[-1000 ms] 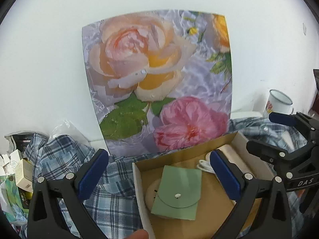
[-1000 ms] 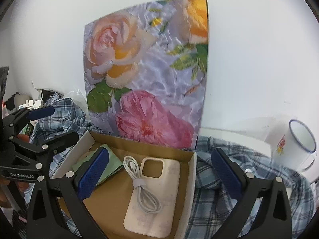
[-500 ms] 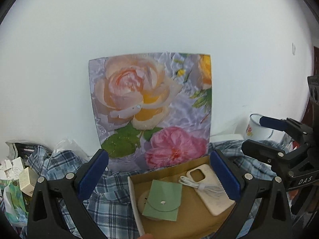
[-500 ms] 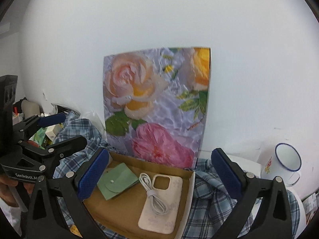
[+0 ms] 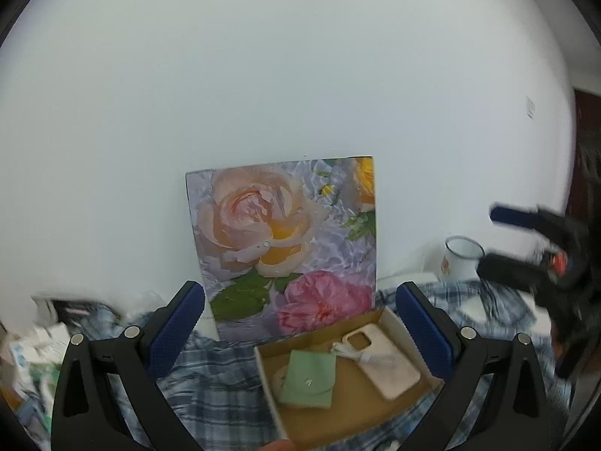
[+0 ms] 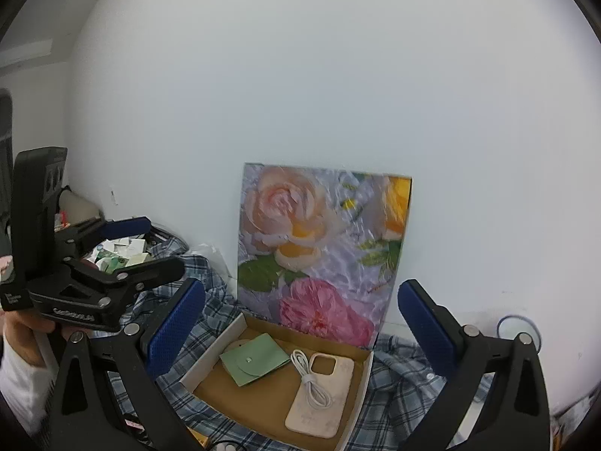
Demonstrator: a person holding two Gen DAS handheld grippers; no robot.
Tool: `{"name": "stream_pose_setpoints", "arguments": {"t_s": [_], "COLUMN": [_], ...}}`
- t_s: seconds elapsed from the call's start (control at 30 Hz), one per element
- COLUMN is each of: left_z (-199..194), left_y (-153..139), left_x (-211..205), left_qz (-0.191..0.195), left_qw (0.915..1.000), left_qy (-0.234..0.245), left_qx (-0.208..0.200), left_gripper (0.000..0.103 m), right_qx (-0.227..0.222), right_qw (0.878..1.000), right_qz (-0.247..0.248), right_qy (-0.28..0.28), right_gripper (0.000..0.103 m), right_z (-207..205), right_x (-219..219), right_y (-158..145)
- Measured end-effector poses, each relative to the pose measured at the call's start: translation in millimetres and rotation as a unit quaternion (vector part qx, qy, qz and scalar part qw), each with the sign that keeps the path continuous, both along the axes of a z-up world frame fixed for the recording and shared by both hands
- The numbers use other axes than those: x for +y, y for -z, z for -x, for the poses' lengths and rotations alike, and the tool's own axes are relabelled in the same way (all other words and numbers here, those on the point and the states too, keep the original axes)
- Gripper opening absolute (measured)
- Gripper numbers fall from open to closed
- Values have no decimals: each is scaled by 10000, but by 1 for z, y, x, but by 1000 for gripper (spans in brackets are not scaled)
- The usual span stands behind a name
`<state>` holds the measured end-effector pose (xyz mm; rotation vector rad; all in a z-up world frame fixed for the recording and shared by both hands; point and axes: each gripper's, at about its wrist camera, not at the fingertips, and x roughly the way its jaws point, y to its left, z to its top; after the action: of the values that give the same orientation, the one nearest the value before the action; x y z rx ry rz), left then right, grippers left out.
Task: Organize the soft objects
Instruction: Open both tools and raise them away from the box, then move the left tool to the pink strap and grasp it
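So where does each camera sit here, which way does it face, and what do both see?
Left wrist: on the left claw, facing the wall; right claw shows at right.
Right wrist: on the right claw, facing the same wall; left claw and a hand show at left.
Shared: open cardboard box, green pouch, phone case, flower picture.

Soft, even room light fills both of your views, flat across the white wall with only faint shadows inside the cardboard box. Your left wrist view smears at its edges: the right gripper and the clutter at lower left blur with motion. Your right wrist view holds sharper. Fisheye curvature bows the floral lid, and black vignetting rings each frame.
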<state>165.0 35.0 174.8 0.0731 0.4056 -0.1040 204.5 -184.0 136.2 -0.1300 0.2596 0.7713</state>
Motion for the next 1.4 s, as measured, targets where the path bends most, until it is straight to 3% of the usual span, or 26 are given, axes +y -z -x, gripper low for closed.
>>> {"name": "stream_pose_setpoints", "arguments": {"t_s": [0.1,0.3,0.43,0.77,0.93,1.1,1.23,1.4], "left_z": [24,66,86,119,129,141,144,142], "left_y": [-8,-13,-12,12,30,59,88,126], "left_x": [4,8,14,24,24,34,41,46], "left_qz": [-164,20,292,365,317,598,654,671], "left_qw": [9998,9996,9991,9991,9993,9976,9957,9909], "left_qy": [106,122,222,182,173,109,-70,-212], "left_qx": [-82,-236,-229,-116,59,323,655,1147], "left_gripper": [103,103,103,103,103,103,103,103], "right_qx": [-95,-246,-370,-373,-281,-161,-16,295], "right_qw": [10000,9996,9991,9982,9982,9981,9962,9948], "right_qz": [-11,39,186,419,469,439,746,786], "right_qy": [-28,-135,-109,-189,-262,-411,-458,-576], "right_gripper": [102,102,102,102,102,102,102,102], "right_z": [11,38,59,89,96,102,99,91], "right_x": [-3,-12,-19,-32,-37,-42,-33,-33], "right_y": [-9,-15,-8,25,46,78,109,132]}}
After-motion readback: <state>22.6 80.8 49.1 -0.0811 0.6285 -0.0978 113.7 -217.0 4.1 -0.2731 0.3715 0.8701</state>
